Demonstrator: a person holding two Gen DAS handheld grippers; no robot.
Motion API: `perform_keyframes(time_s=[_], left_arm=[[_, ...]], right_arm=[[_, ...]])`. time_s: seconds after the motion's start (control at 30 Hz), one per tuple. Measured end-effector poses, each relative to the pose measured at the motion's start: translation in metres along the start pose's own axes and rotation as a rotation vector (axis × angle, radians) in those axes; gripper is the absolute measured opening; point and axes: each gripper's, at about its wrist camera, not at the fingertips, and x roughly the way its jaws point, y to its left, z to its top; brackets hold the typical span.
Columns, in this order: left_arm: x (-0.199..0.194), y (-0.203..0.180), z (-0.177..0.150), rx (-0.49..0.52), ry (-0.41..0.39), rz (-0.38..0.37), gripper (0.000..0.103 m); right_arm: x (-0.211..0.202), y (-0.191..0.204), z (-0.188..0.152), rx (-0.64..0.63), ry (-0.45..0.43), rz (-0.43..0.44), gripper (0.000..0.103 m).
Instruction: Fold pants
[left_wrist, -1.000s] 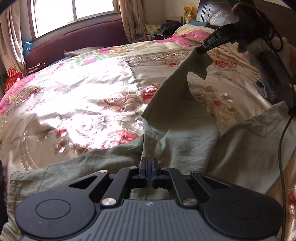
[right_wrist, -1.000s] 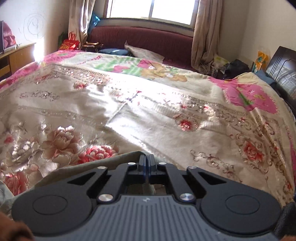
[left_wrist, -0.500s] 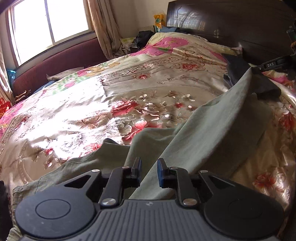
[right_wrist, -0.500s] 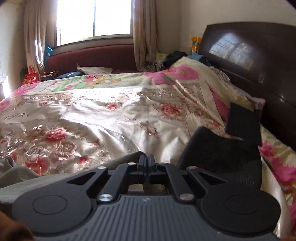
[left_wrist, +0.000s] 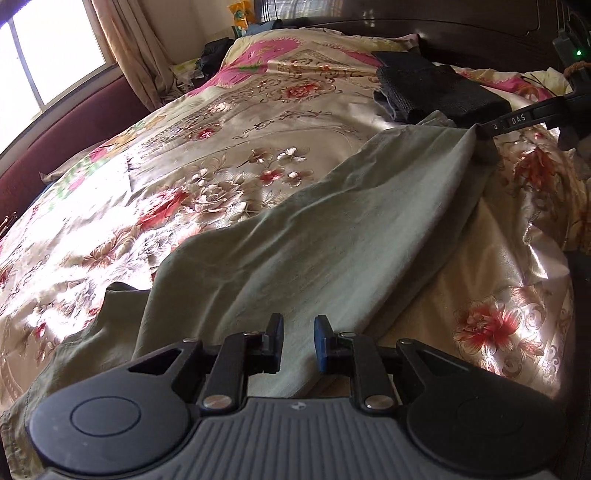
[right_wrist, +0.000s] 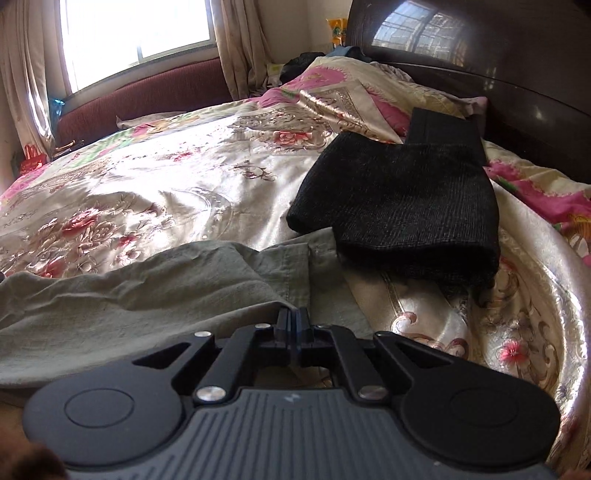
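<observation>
Olive green pants (left_wrist: 332, 240) lie stretched across the flowered bedspread (left_wrist: 192, 162). My left gripper (left_wrist: 298, 332) hovers over their near end with its blue pads a little apart. The cloth lies between and below the pads, which do not press on it. In the right wrist view my right gripper (right_wrist: 293, 317) is shut on a fold of the pants (right_wrist: 147, 288) near a seamed edge. The left wrist view shows that same gripper (left_wrist: 482, 131) pinching the far end of the cloth low over the bed.
A folded black garment (right_wrist: 399, 206) lies on the bed just beyond the pants' far end, also seen from the left wrist as a dark garment (left_wrist: 436, 92). The dark wooden headboard (right_wrist: 517, 74) stands behind it. A maroon couch (right_wrist: 147, 92) runs under the window.
My left gripper's jaws opened and let go of the pants. My right gripper carried its end of the pants sideways toward the headboard and lowered it beside the black garment.
</observation>
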Motion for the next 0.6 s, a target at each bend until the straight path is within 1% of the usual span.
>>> perform_keyframes(time_s=[0.03,0.13,0.23,0.27,0.33,0.4,0.43,0.47,0.5,0.53,0.6], left_arm=[[0.001,-0.001,0.002,0.005,-0.001,0.0,0.034],[0.0,-0.004,0.009,0.009,-0.02,-0.008,0.034],[-0.005,-0.007,0.013,-0.001,-0.044,-0.018,0.034],[-0.005,-0.008,0.013,-0.005,-0.047,-0.023,0.034],[-0.003,-0.012,0.012,-0.005,-0.041,-0.033,0.034],[0.001,-0.016,0.007,0.008,-0.021,-0.046,0.034],[0.002,-0.018,0.005,0.017,-0.012,-0.05,0.034],[0.004,-0.022,0.001,0.031,0.001,-0.058,0.034],[0.005,-0.024,-0.001,0.043,0.012,-0.063,0.034],[0.005,-0.026,-0.004,0.051,0.02,-0.066,0.034],[0.005,-0.028,-0.009,0.068,0.034,-0.071,0.035]], right_arm=[[-0.002,0.001,0.002,-0.005,-0.014,-0.003,0.002],[-0.018,0.008,0.022,-0.028,-0.102,0.011,0.002],[-0.041,0.019,0.041,-0.105,-0.225,0.0,0.002],[-0.049,0.022,0.043,-0.131,-0.267,-0.007,0.002],[-0.054,0.024,0.037,-0.183,-0.305,-0.027,0.002],[-0.04,0.02,0.023,-0.22,-0.231,-0.059,0.003],[-0.029,0.015,0.014,-0.219,-0.174,-0.072,0.005],[-0.014,0.007,0.004,-0.196,-0.089,-0.08,0.009],[-0.003,0.0,-0.003,-0.166,-0.008,-0.08,0.009],[0.001,-0.005,-0.008,-0.136,0.029,-0.079,0.009],[-0.002,-0.016,-0.016,-0.057,0.05,-0.048,0.009]])
